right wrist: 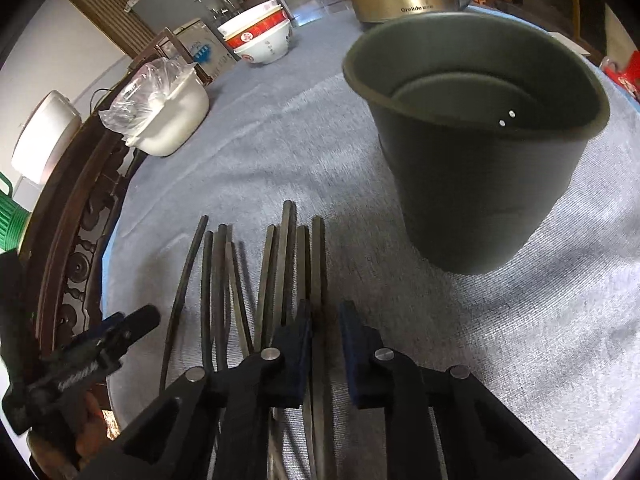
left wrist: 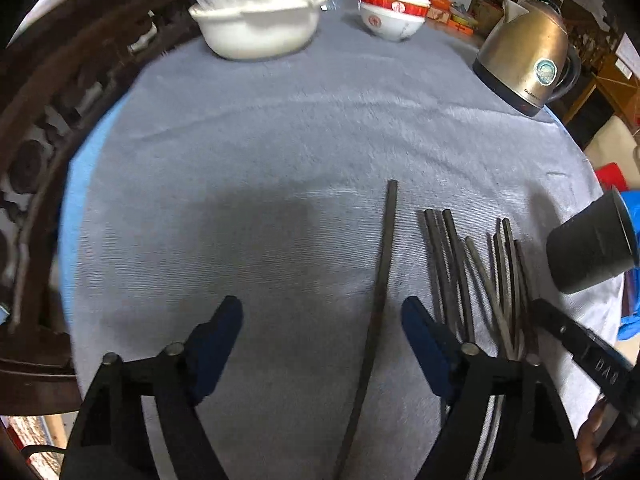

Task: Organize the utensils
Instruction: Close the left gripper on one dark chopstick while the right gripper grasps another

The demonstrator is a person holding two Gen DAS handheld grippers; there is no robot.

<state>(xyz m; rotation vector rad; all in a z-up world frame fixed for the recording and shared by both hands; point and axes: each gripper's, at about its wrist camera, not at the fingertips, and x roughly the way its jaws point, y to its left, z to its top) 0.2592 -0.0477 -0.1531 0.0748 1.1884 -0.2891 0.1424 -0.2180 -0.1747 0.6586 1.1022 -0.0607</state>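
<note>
Left gripper [left wrist: 322,320]: jaws wide apart, nothing pinched.
Lone chopstick [left wrist: 386,248]: on the counter between the left jaws, nearer the right one.
Right gripper [right wrist: 325,322]: jaws narrowed around one chopstick [right wrist: 318,264] of the pile; contact unclear.
Cup [right wrist: 476,140]: ahead, right of the right jaws.

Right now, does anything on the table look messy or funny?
Yes. The dark chopsticks lie fanned and crossing on the grey cloth instead of standing in the dark cup. One chopstick lies apart from the pile, between the open left gripper's fingers.
</note>
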